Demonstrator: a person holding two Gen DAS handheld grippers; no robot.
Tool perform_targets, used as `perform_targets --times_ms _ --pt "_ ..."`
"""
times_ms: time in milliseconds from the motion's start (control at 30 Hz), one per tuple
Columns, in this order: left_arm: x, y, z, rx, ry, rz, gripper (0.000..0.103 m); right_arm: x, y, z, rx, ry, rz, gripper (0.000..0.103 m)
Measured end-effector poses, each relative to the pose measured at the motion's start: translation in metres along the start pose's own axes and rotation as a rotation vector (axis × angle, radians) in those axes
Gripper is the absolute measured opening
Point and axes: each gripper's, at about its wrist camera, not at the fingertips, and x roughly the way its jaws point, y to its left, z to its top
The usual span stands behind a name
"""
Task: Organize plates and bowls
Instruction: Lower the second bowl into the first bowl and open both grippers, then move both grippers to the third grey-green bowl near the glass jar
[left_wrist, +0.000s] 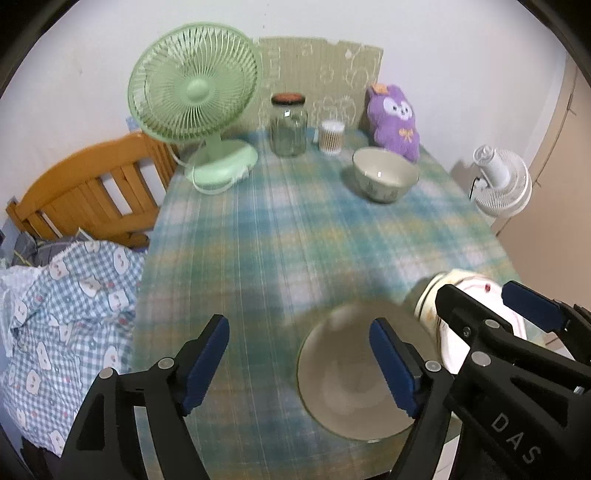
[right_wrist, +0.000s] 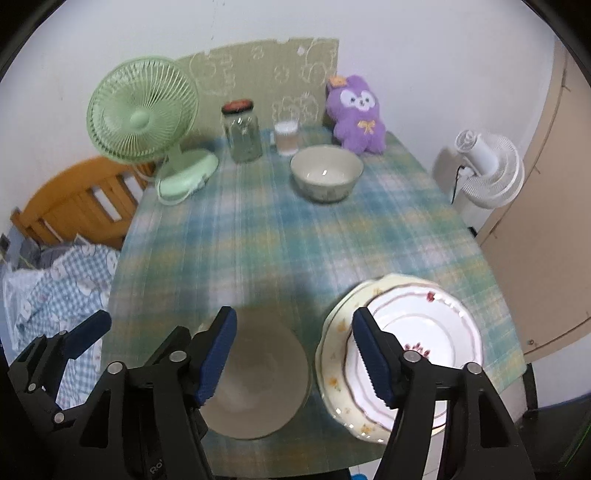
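A plain beige bowl (left_wrist: 347, 373) (right_wrist: 258, 380) sits near the table's front edge. To its right a white plate with a pink rim (right_wrist: 417, 354) lies on a larger cream floral plate (right_wrist: 336, 369); the stack also shows in the left wrist view (left_wrist: 447, 332). A second patterned bowl (left_wrist: 384, 175) (right_wrist: 327, 173) stands at the far right. My left gripper (left_wrist: 299, 365) is open and empty, its right finger over the beige bowl. My right gripper (right_wrist: 295, 354) is open and empty, between the beige bowl and the plates; it also shows in the left wrist view (left_wrist: 487, 299).
On the plaid tablecloth (right_wrist: 266, 236) at the back stand a green desk fan (right_wrist: 144, 122), a glass jar (right_wrist: 242, 133), a cotton swab cup (right_wrist: 286, 136) and a purple plush toy (right_wrist: 356, 114). A wooden bed frame (left_wrist: 88, 188) lies left, a white fan (right_wrist: 487, 170) right.
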Motion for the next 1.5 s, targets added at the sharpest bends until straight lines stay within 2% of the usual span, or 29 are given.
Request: perform_targets --times_ms 267,433,600,967,1433,1500 --pt "-0.002 -0.015 0.031 0.0 -0.071 0.0 0.083 -0.004 -0.017 0.036 -0.009 -0.064 -0.008 0.079" --pt "0.007 -0.03 0.053 -0.009 -0.078 0.019 0.084 0.008 -0.031 0.062 -0.024 -0.065 0.003 0.08" --pt "0.027 -0.049 0.078 -0.027 -0.064 0.024 0.084 0.03 -0.05 0.093 -0.048 -0.037 0.024 0.08" --pt "0.078 -0.09 0.14 -0.083 -0.087 0.071 0.084 0.087 -0.092 0.165 -0.103 -0.063 0.067 0.08" --pt "0.153 -0.111 0.19 -0.119 -0.07 0.156 0.084 0.171 -0.116 0.217 -0.085 -0.044 0.123 0.079" --pt "0.165 -0.113 0.195 -0.119 -0.063 0.155 0.083 0.186 -0.118 0.222 -0.067 -0.027 0.138 0.074"
